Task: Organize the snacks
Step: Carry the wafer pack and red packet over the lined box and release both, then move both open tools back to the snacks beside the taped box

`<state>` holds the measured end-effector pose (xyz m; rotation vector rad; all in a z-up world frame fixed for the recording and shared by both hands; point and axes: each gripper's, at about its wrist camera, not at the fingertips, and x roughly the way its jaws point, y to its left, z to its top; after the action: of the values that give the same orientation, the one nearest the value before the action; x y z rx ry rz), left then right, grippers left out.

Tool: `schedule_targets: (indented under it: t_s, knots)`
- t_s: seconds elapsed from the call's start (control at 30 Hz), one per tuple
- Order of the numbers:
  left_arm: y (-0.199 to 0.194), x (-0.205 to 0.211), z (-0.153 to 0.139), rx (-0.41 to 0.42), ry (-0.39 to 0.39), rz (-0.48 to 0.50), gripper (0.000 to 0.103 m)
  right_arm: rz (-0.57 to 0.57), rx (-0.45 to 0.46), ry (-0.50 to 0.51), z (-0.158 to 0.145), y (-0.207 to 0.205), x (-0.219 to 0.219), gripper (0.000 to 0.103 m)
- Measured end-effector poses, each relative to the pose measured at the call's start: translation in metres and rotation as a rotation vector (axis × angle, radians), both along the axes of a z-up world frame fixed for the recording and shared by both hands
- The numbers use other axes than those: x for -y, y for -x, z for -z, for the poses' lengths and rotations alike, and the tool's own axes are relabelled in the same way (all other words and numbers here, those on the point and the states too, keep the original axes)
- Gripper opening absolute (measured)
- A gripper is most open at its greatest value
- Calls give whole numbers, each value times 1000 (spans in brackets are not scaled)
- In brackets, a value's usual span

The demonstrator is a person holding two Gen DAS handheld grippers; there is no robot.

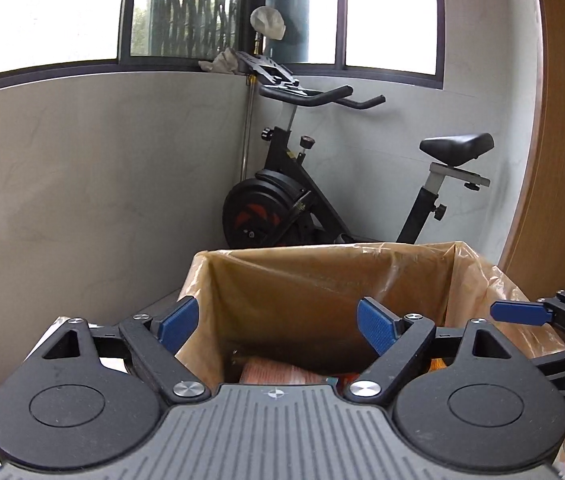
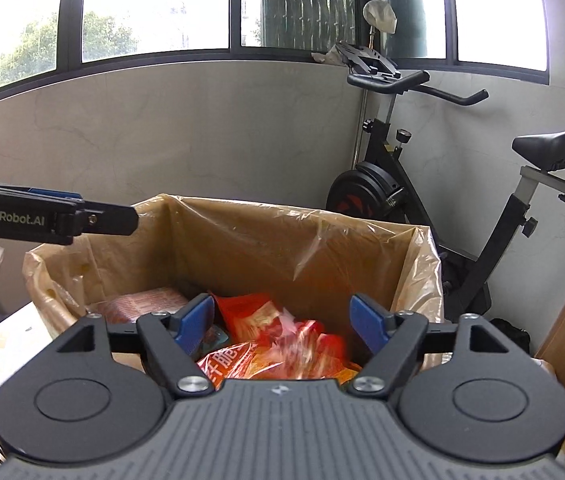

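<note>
Snack packets [image 2: 278,344], red and orange, lie inside the plastic-lined cardboard box [image 2: 242,240], under the right gripper [image 2: 282,320], whose jaws stand apart and empty. Beside it, the left gripper [image 1: 278,320] hangs equally spread over the box's near-left corner. An exercise bike [image 1: 322,184] stands behind.

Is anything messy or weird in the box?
A bit messy. The snack bags lie jumbled in a heap inside the box, not stacked. Its plastic liner is crumpled and hangs unevenly over the rim. Nothing looks spilled or broken.
</note>
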<state>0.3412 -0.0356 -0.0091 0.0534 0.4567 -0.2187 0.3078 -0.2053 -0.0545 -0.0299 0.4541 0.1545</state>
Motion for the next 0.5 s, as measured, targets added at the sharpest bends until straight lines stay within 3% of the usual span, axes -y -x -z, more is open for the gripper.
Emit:
schedule_targets:
  t_s: [0.5]
  knots:
    - [62, -35, 9, -20, 67, -27, 92, -26, 77, -18, -9, 62, 6, 86]
